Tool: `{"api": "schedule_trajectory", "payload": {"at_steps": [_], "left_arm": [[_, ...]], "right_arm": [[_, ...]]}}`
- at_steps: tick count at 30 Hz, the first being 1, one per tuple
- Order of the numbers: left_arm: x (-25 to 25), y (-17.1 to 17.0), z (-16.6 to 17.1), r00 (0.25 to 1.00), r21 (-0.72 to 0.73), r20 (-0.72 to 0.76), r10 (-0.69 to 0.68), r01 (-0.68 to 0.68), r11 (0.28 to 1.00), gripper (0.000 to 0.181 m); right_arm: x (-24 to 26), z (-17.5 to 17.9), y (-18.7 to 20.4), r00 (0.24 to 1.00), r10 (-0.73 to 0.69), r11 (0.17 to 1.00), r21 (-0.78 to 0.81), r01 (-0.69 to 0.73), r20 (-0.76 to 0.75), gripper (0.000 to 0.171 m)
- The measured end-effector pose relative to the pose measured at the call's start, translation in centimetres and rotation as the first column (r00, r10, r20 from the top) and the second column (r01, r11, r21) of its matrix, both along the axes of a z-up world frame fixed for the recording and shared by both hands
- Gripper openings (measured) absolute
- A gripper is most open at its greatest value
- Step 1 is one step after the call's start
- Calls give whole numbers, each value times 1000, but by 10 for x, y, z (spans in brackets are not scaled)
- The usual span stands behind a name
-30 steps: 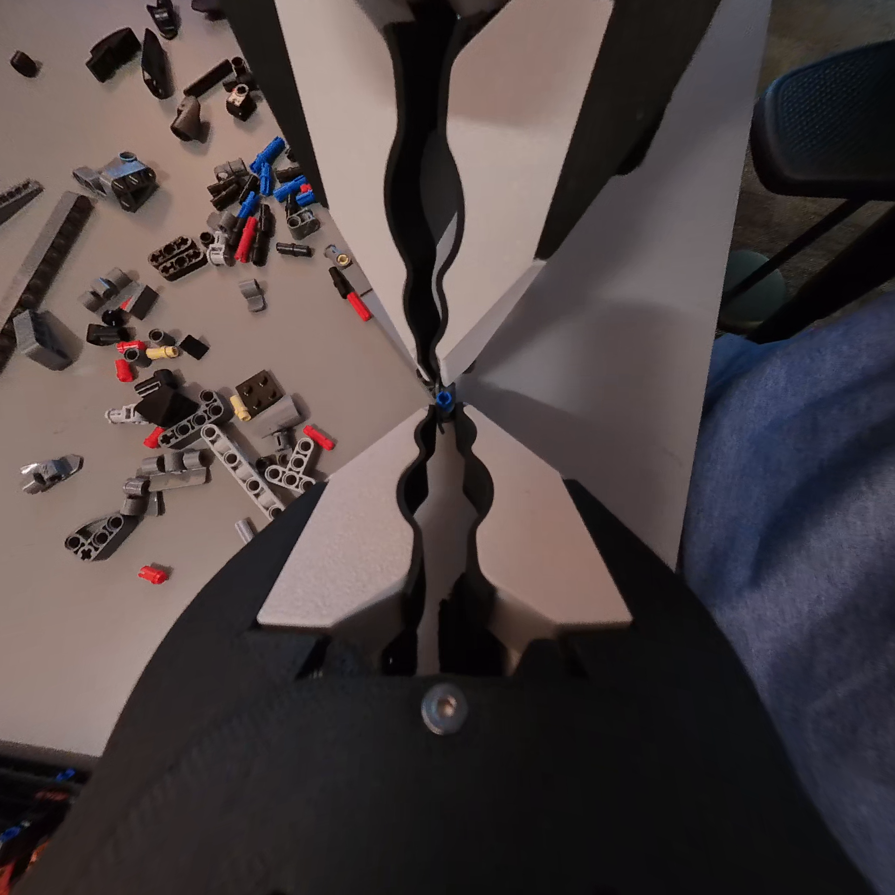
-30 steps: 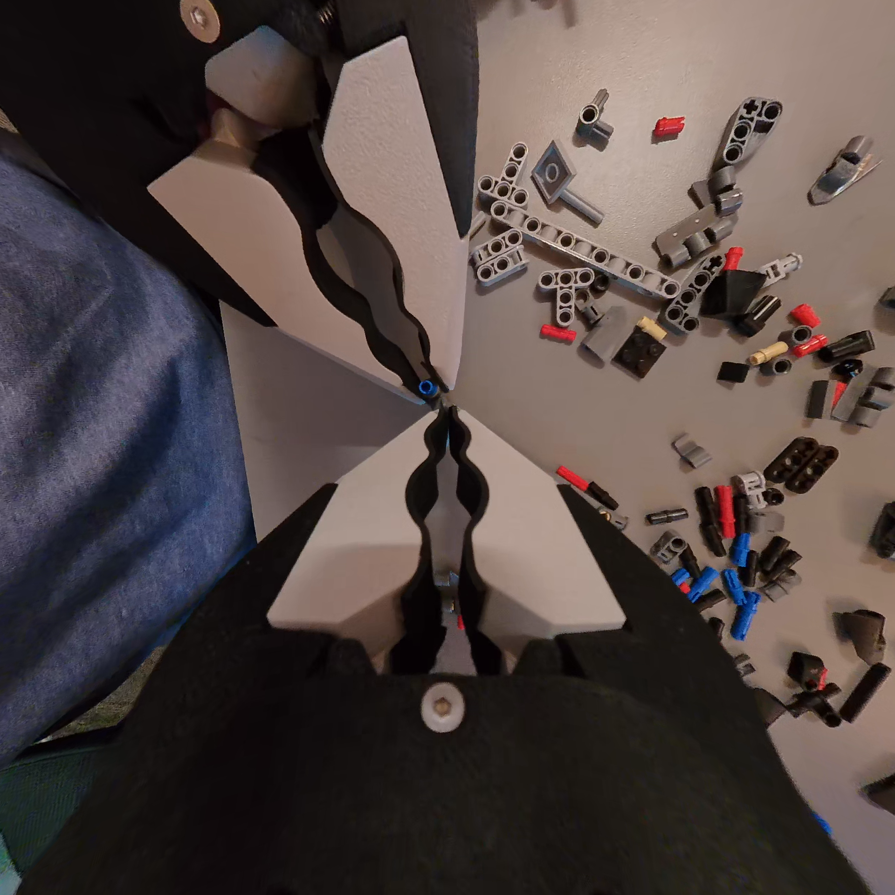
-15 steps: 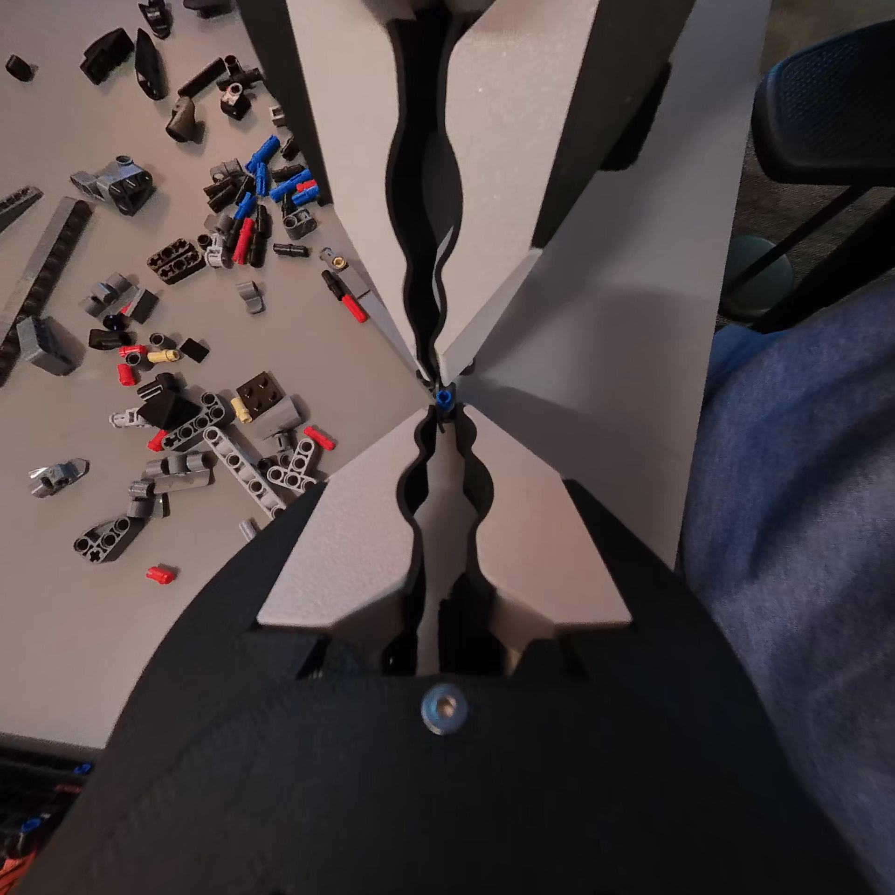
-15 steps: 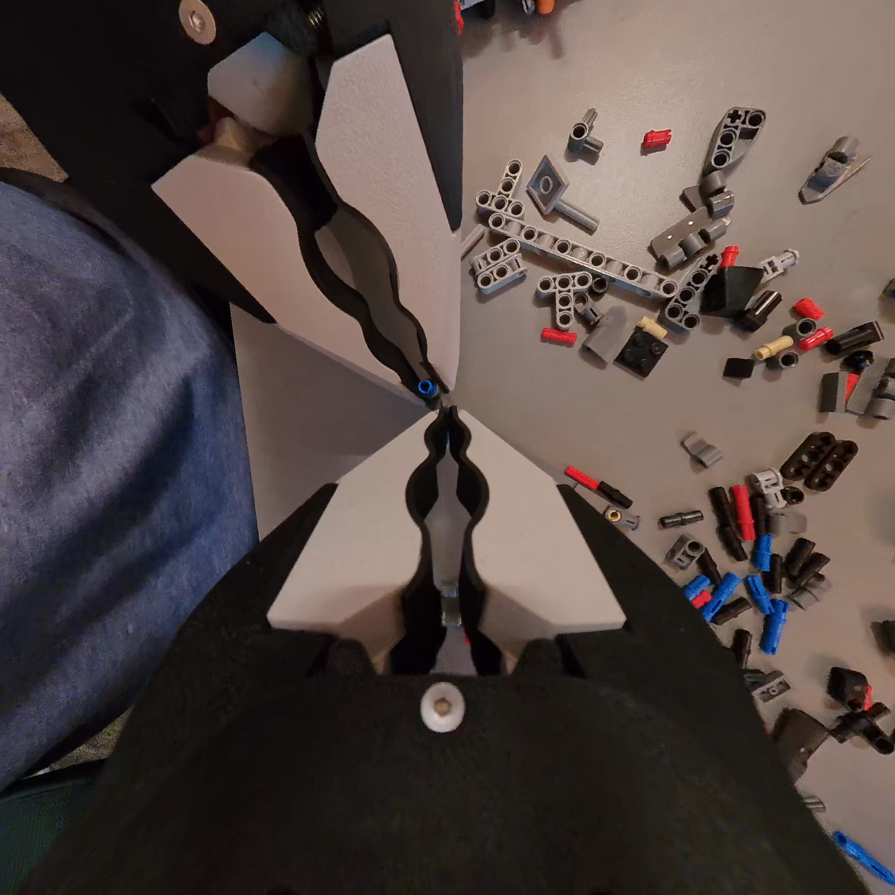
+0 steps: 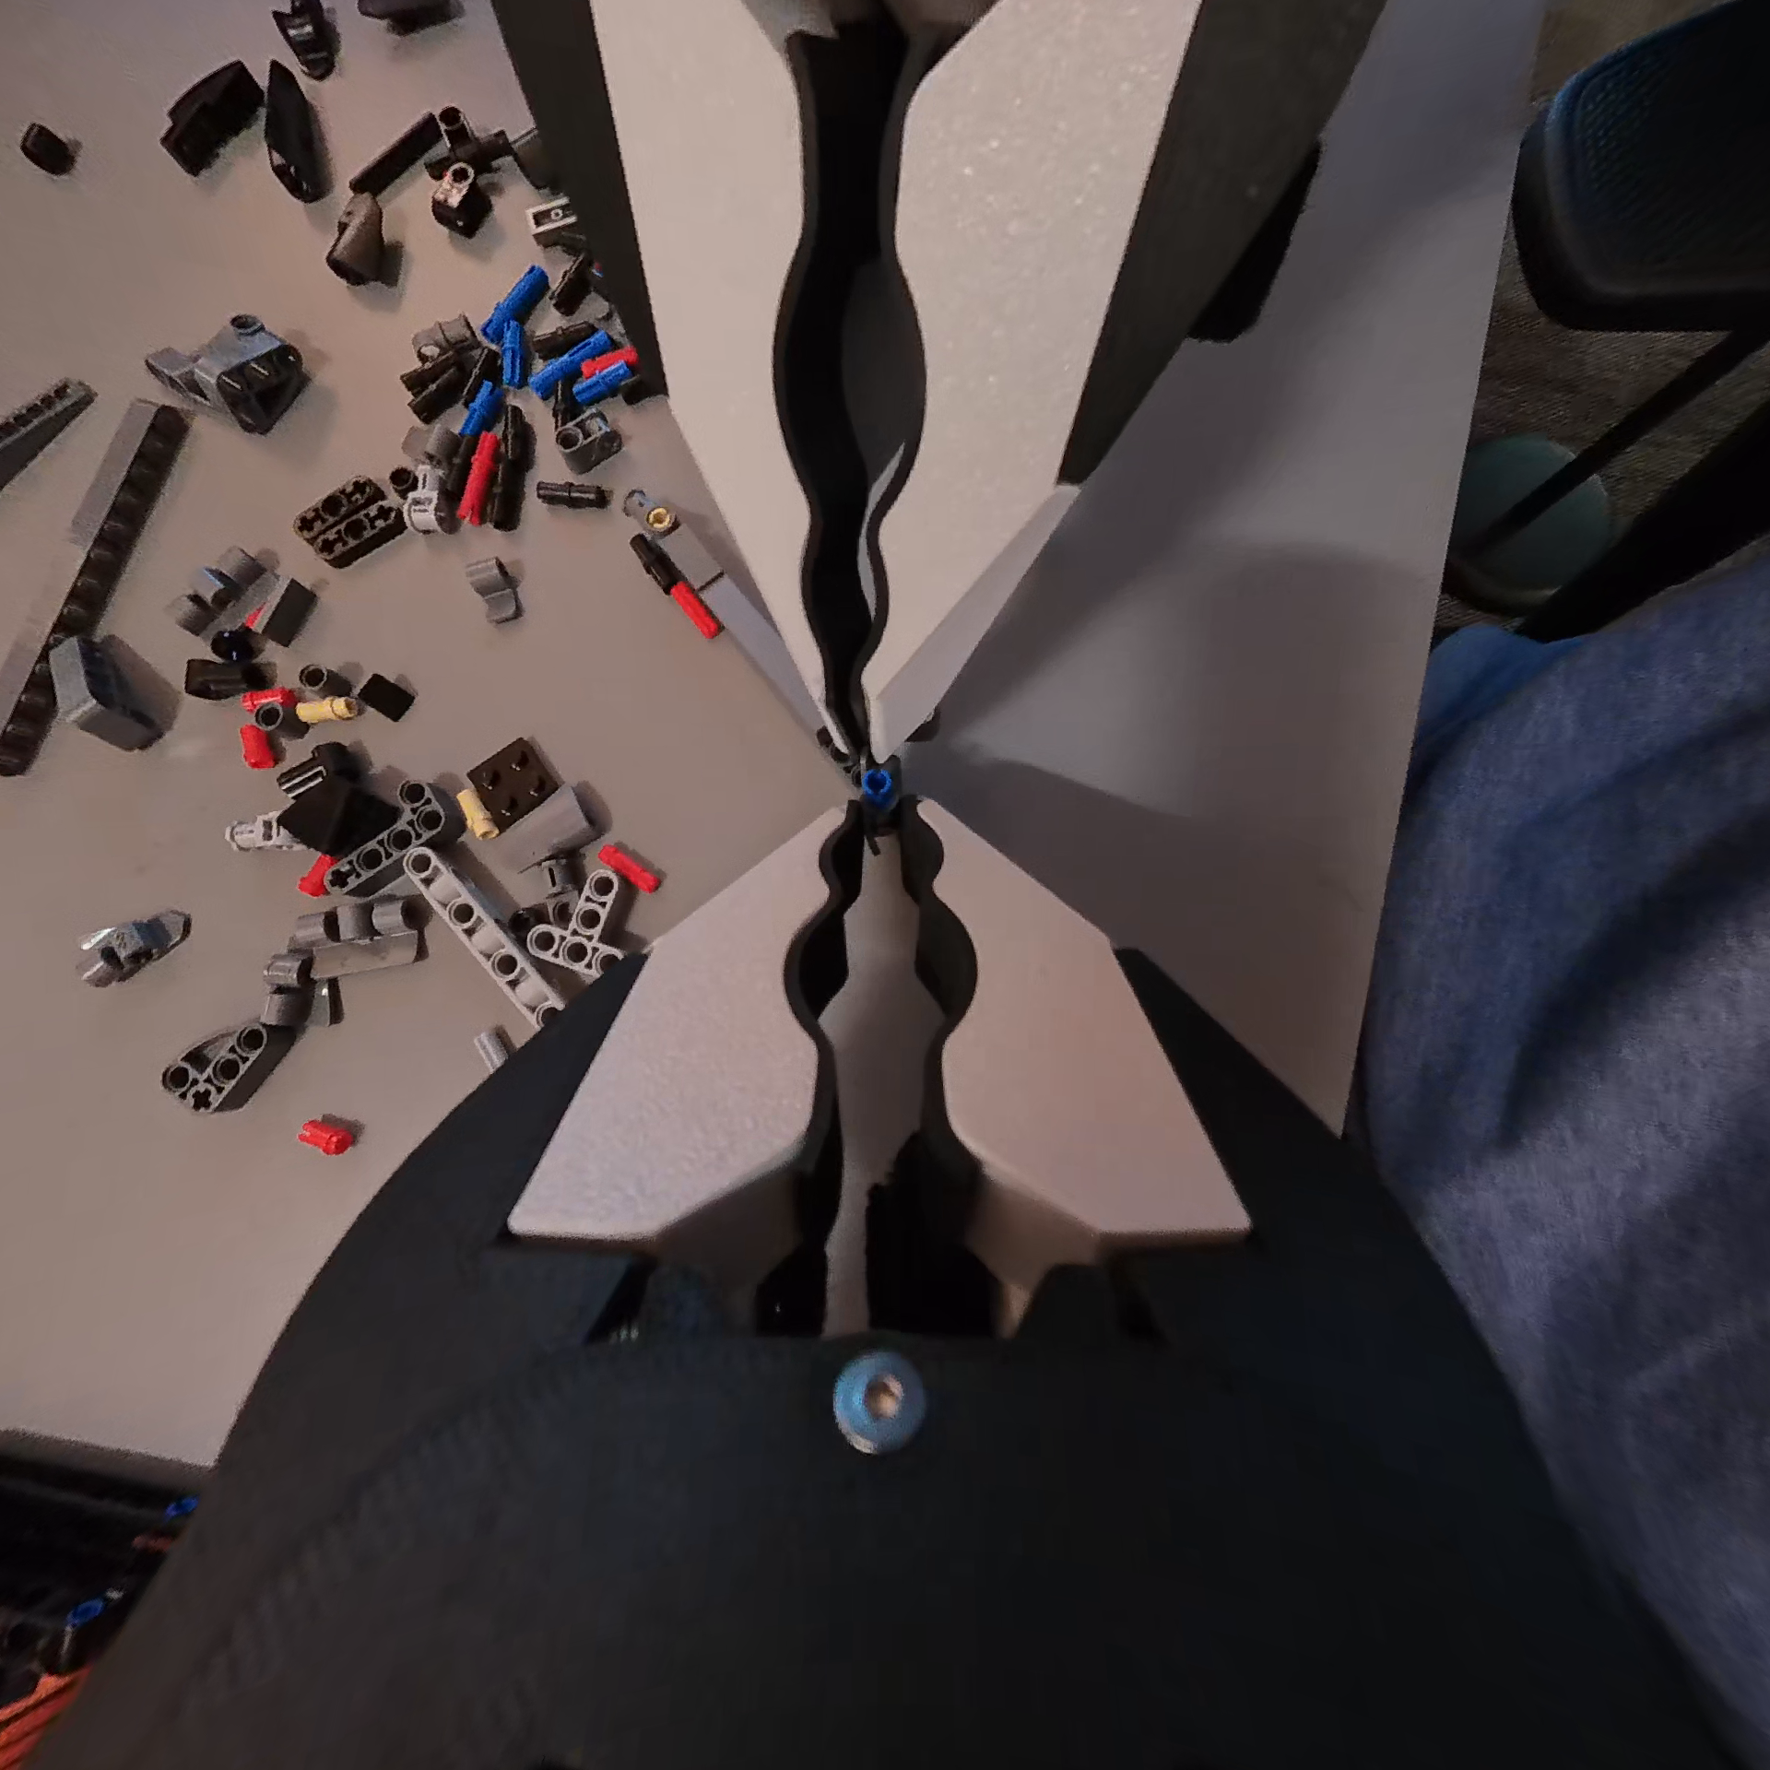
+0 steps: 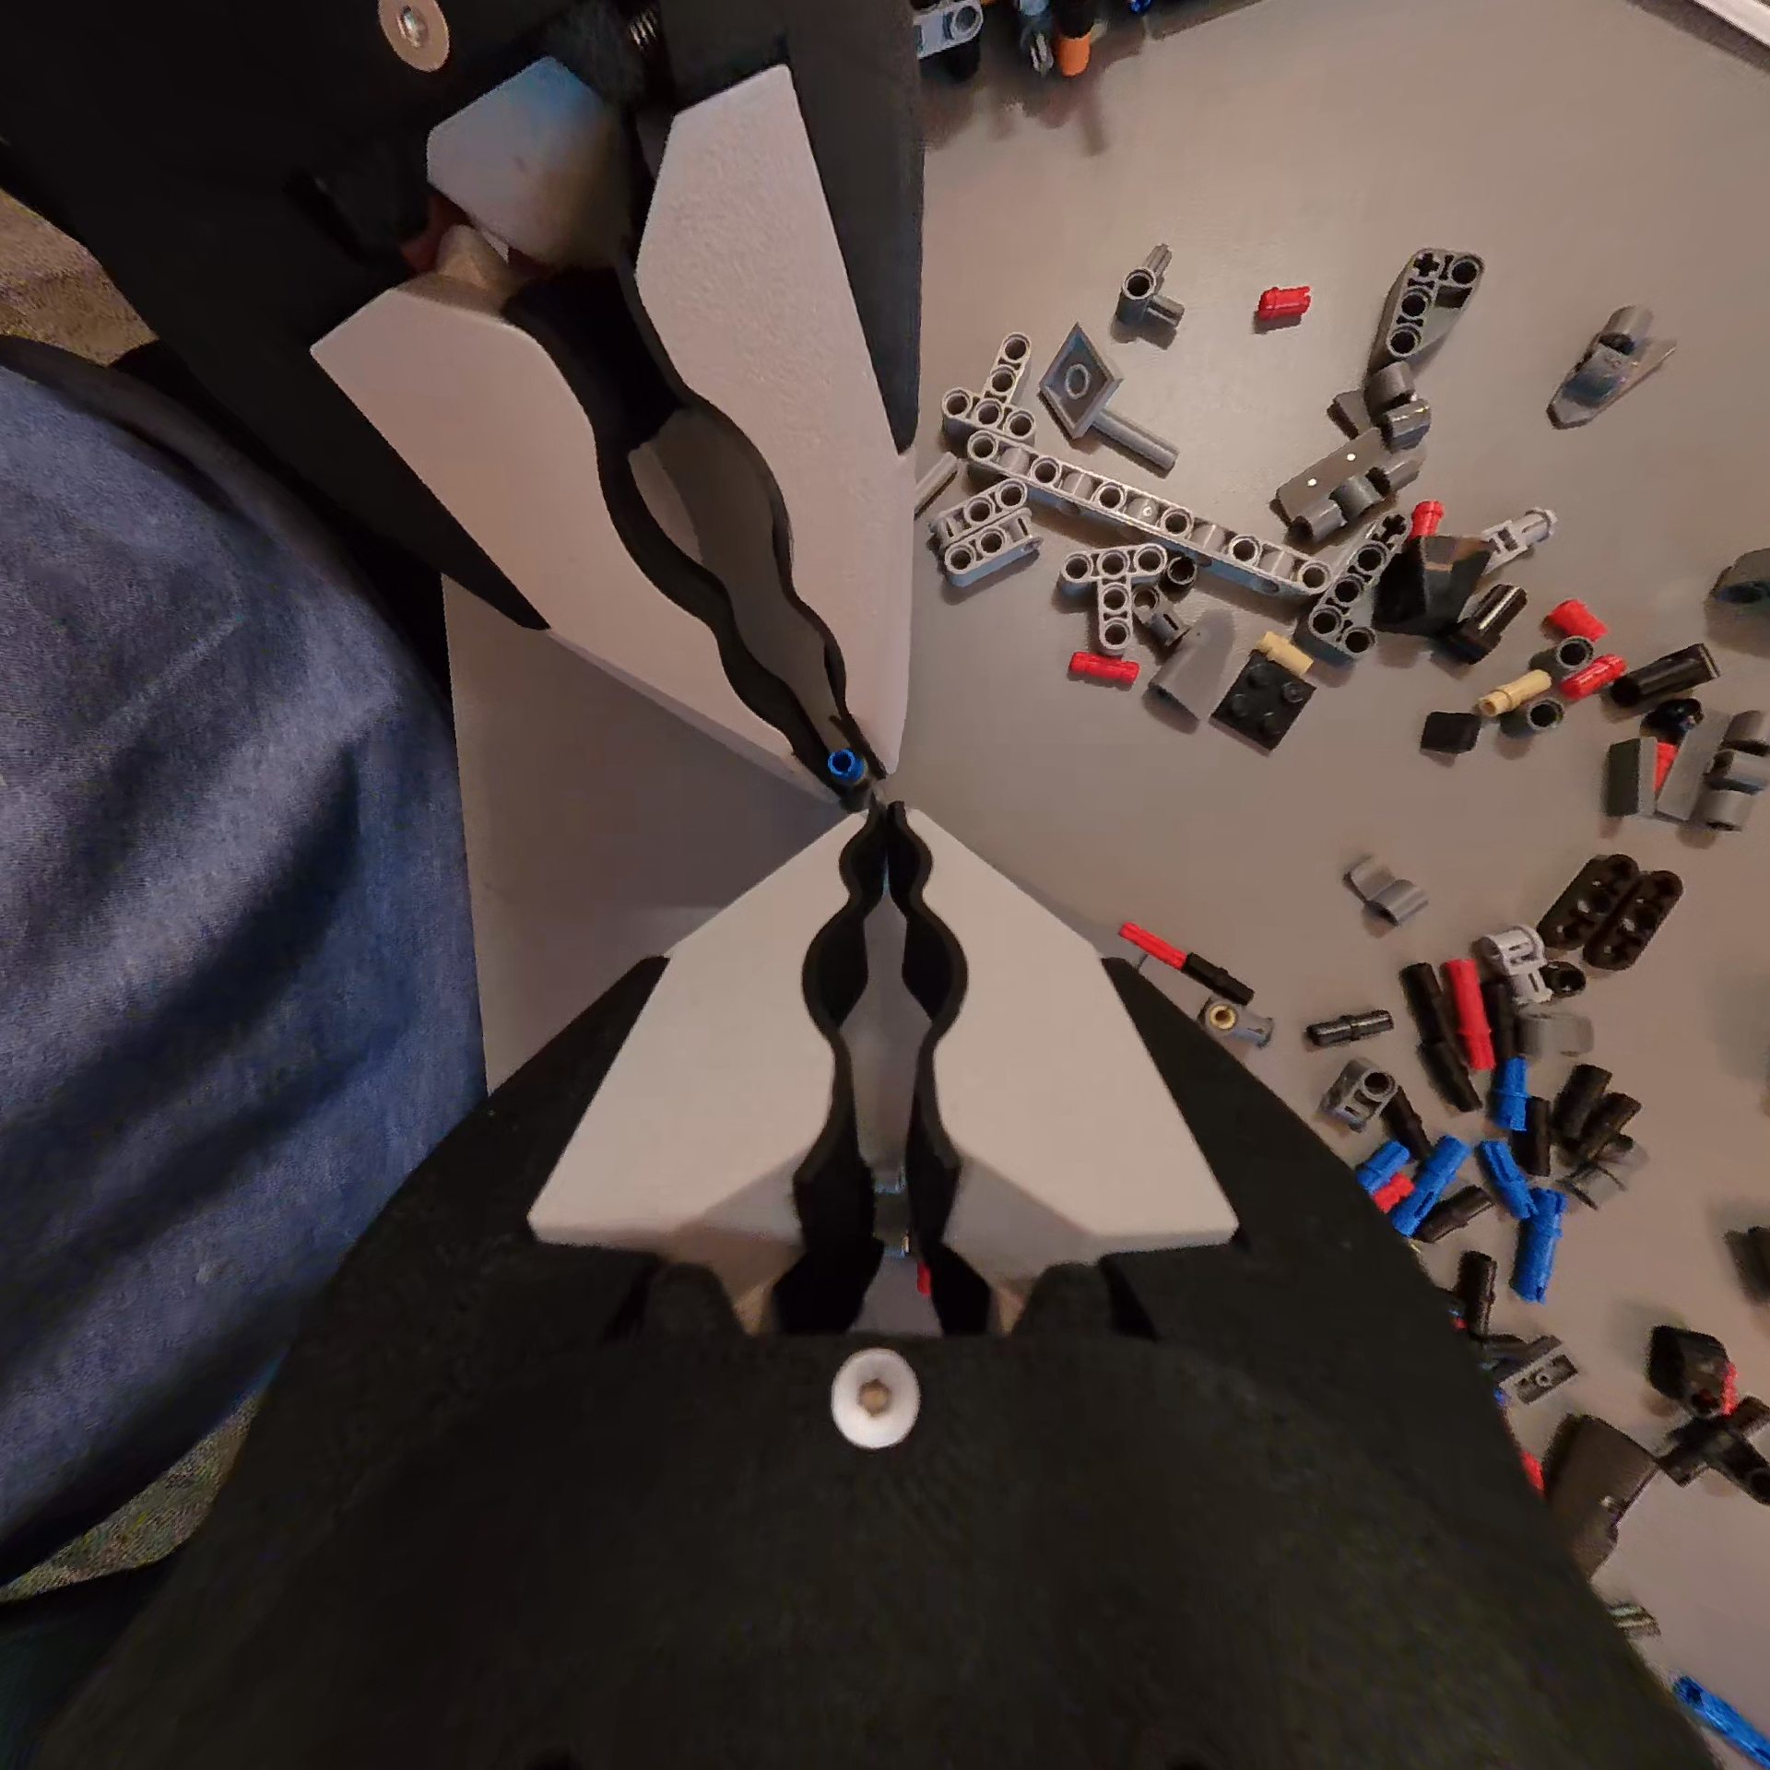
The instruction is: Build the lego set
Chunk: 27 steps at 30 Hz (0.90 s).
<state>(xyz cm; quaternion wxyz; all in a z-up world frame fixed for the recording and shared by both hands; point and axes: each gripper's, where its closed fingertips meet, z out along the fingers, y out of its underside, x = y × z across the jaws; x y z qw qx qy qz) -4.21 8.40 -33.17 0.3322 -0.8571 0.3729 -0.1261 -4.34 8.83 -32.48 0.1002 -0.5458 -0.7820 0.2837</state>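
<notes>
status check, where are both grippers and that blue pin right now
Left gripper and right gripper both shut, tip to tip above the table edge. Blue pin sits at the meeting point; which one grips it, unclear. Loose pieces lie off to the side, none between them.

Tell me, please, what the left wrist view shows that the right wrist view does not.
Only the left wrist view shows the office chair and the long dark beam. Only the right wrist view shows the orange piece at the top edge and the grey square plate on a shaft. Both show the blue pin where the left gripper and the right gripper meet tip to tip, the black square plate and the grey table.
</notes>
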Motion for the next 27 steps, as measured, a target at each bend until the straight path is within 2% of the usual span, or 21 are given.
{"api": "schedule_trajectory", "payload": {"at_steps": [15, 21, 25, 27], "left_arm": [[2, -2, -8, 998, 15, -58, 12, -11, 1000, 5], [3, -2, -8, 999, -6, -52, 4, -5, 1000, 5], [2, -4, -8, 999, -44, -50, -11, 9, 999, 5], [1, -4, -7, 999, -42, -46, -16, 14, 999, 5]], "right_arm": [[1, -6, -3, 998, -6, 999, 40, 9, -64, 0], [2, -6, -2, 1000, -12, 1000, 12, 12, -28, 0], [8, 13, -4, 996, 39, 999, 25, -37, -81, 1], [9, 22, 2, 990, 74, 995, 73, -66, -121, 10]]}}
